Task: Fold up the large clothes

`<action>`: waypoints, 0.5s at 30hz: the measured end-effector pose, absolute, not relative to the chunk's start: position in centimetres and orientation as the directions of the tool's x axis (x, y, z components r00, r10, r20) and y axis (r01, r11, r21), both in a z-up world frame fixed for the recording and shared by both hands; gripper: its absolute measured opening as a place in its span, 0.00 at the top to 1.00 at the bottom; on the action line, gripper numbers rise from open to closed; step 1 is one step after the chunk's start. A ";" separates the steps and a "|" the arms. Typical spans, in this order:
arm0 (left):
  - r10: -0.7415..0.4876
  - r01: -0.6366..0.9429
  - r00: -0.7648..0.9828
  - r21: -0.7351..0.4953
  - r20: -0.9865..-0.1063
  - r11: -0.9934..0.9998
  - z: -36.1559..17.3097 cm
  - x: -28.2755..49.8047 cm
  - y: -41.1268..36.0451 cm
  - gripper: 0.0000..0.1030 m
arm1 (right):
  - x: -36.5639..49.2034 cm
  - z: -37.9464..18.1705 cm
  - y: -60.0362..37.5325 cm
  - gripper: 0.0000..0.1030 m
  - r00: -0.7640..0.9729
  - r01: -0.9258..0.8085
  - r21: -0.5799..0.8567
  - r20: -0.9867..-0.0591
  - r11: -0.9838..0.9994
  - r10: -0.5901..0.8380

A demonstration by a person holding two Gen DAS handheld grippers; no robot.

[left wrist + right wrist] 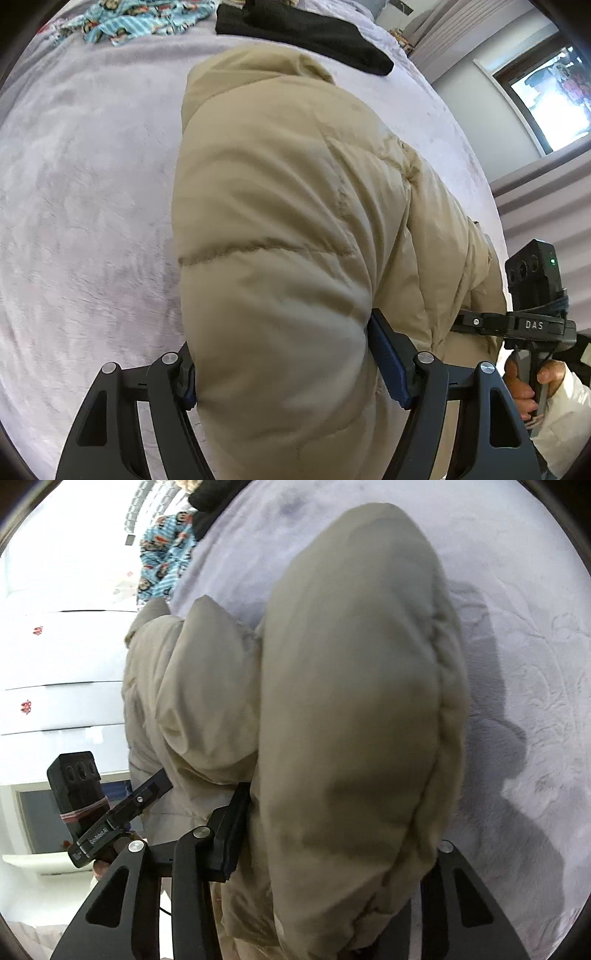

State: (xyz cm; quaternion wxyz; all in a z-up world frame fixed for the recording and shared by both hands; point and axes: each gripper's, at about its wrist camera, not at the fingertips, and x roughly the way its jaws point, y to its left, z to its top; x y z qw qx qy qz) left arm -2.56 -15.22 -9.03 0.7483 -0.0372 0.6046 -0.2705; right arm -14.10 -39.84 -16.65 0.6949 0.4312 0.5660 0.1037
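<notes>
- My left gripper (284,373) is clamped on a thick fold of the beige puffer jacket (288,229); the padding bulges between its blue-padded fingers (388,354).
- My right gripper (325,834) bites another bulky fold of the same jacket, which fills the space between its jaws; only its left finger (232,830) shows, the other being buried under fabric.
- In the left wrist view, the right gripper's body sits at the jacket's right edge, with the hand (524,387) wrapped around its handle.
- In the right wrist view, the left gripper's body shows at the jacket's left side.
- The jacket hangs bunched between the two grippers, over the pale lilac blanket (92,192) on the bed.
- Farther back on the blanket lies a black garment (306,33), just beyond the jacket's top.
- Beside it, farther left, is a crumpled blue patterned cloth (136,18).
- A window (550,88) shows at the far right.
</notes>
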 end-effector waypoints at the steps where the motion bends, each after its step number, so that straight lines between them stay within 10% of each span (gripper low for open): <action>1: -0.451 0.363 0.131 -0.381 -0.883 0.850 -8.4 -2.1 -14.8 0.27 | -14.2 -16.2 -39.5 0.54 0.345 0.338 0.720 -0.694 0.606 0.632; 15: -0.409 0.355 0.246 -0.311 -0.879 0.881 -4.1 4.7 3.7 0.27 | -8.2 -12.5 -24.6 0.54 0.417 0.251 0.750 -0.654 0.612 0.631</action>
